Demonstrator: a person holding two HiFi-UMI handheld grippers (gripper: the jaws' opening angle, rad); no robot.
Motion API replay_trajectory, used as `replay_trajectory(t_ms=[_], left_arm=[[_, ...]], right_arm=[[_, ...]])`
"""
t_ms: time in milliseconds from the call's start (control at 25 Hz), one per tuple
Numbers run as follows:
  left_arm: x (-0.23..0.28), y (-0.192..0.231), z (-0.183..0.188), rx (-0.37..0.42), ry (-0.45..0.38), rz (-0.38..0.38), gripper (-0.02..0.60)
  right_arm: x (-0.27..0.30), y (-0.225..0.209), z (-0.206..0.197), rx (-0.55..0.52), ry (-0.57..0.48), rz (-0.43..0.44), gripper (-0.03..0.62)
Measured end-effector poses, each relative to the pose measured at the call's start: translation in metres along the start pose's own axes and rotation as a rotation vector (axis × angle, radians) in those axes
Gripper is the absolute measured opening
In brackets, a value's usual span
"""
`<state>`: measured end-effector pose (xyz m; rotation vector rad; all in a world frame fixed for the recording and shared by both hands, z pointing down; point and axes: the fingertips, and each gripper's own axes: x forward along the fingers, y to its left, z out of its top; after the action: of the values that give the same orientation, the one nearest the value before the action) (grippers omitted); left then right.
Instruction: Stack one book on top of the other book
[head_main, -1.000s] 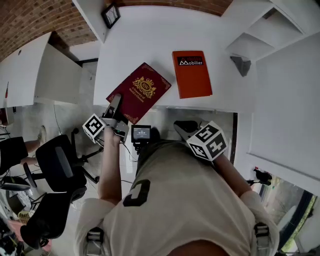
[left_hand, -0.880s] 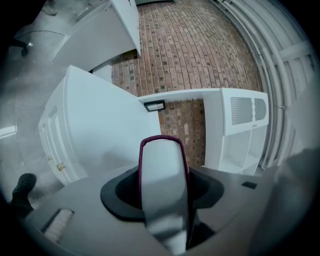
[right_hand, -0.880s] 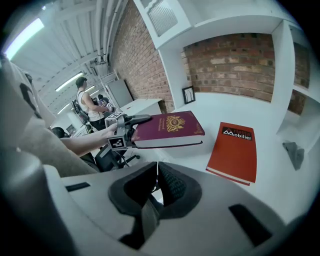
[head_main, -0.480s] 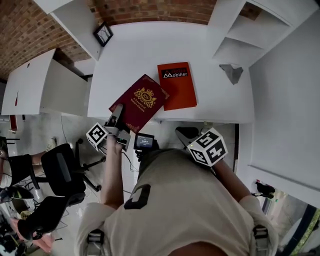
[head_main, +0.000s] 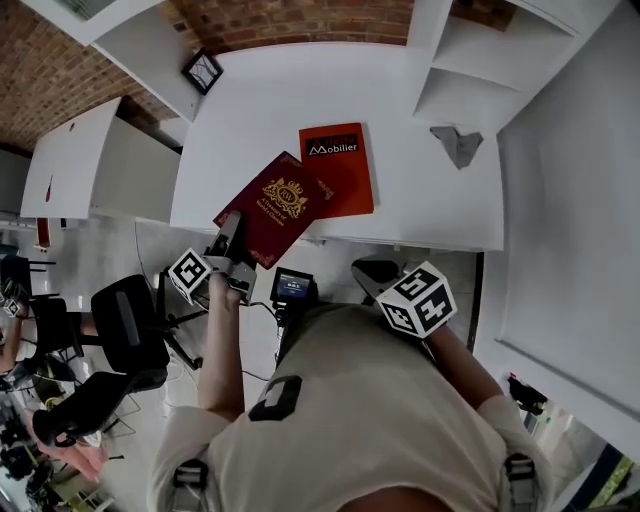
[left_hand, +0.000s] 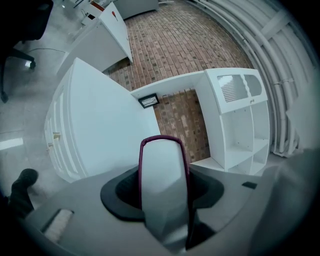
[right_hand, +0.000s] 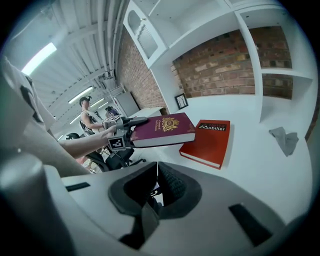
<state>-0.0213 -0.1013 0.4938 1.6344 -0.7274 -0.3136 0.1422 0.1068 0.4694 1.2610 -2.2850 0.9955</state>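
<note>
Left tongs (head_main: 233, 217) clamped on maroon book (head_main: 275, 200), arm outstretched; right tongs (head_main: 366, 271) closed, empty.

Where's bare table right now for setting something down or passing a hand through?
Widest bare patch: the table between the orange book and the crumpled grey scrap. It is also bare behind both books, up to the picture frame. It is crowded front left, where the maroon book in the left gripper meets the orange book's left edge.
</note>
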Motion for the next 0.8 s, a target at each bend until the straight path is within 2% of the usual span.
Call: replay_trajectory(t_ms=[120,320,480,600,800], left_arm=[[0.012,-0.006,-0.008,0.000,-0.027,0.009,0.212],[0.019,0.007,-0.007,0.008,-0.083,0.067,0.212],[0.018,0.014,-0.005,0.009,-0.101,0.079,0.212],[0.008,0.014,-0.008,-0.005,-0.087,0.061,0.212],[0.013,0.021,-0.003,-0.029,-0.052,0.028,0.212]], right_arm=[[-0.002,-0.014,-0.004,0.012,0.015,0.059,0.006],[0.017,-0.027,-0.014,0.015,0.059,0.166,0.006],[0.028,-0.025,-0.021,0.016,0.077,0.205,0.006],[0.022,-0.012,-0.024,-0.007,0.093,0.176,0.006],[0.007,-0.009,-0.008,-0.011,0.081,0.044,0.006]])
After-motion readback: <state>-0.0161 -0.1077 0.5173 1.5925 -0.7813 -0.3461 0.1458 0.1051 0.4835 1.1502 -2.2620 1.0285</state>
